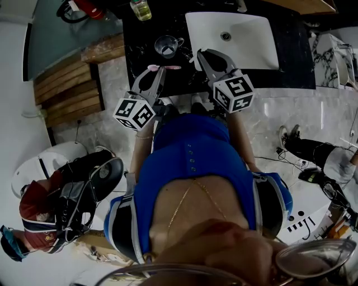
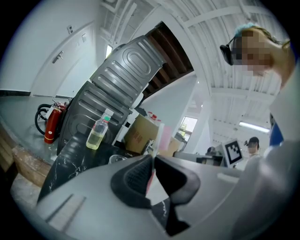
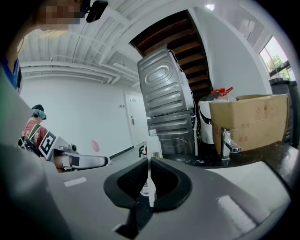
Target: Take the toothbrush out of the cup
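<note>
My left gripper [image 1: 160, 71] is shut on a pink and white toothbrush [image 1: 173, 67], which lies crosswise at its tips, clear of the cup. The clear glass cup [image 1: 167, 46] stands on the black counter [image 1: 140, 56] just beyond. In the left gripper view the toothbrush [image 2: 160, 135] sticks up from between the shut jaws of that gripper [image 2: 153, 160]. My right gripper [image 1: 201, 55] hovers near the sink's left edge, shut and holding nothing. The right gripper view shows its jaws [image 3: 150, 165] together, with the left gripper [image 3: 82, 161] and the toothbrush head [image 3: 95, 146] off to the left.
A white sink [image 1: 235, 33] is set in the counter, with a faucet [image 3: 227, 140]. A bottle of yellowish liquid [image 1: 141, 9] stands at the counter's back. A red fire extinguisher [image 2: 50, 124], a cardboard box [image 3: 248, 119] and wooden steps [image 1: 67, 89] surround the counter.
</note>
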Tool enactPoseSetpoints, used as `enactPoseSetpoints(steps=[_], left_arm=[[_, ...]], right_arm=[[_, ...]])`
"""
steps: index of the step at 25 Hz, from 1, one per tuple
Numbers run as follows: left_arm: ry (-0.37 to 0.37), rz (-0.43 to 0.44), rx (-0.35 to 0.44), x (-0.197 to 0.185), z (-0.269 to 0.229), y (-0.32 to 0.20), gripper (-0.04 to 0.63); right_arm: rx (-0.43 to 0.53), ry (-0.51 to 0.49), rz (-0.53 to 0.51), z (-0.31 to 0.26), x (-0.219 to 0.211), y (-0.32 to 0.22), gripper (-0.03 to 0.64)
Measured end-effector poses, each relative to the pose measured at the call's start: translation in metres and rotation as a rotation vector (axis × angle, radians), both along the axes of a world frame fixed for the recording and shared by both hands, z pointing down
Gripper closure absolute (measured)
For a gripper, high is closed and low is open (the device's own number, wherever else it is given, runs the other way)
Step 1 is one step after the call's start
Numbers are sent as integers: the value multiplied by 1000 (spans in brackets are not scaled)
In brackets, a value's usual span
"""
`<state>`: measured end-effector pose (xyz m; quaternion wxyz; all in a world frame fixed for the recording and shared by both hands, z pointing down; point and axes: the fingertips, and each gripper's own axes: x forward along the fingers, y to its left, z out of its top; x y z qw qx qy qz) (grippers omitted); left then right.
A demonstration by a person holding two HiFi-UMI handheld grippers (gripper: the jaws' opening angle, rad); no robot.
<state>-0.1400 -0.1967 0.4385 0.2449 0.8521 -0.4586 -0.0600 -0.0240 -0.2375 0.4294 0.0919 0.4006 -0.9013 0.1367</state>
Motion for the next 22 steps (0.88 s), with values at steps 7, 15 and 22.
enactPoseSetpoints(steps=[7, 15, 22], left_arm=[[17, -1, -5, 0, 1, 2, 571], [10, 0, -8, -1, 2, 4, 571], [9, -7, -15, -3, 5, 4, 571]], right_arm=[[-11, 3, 0, 5, 0, 2, 597], [-18, 15, -1, 6, 1, 4, 597], [-20, 19, -4, 7, 0, 4, 597]])
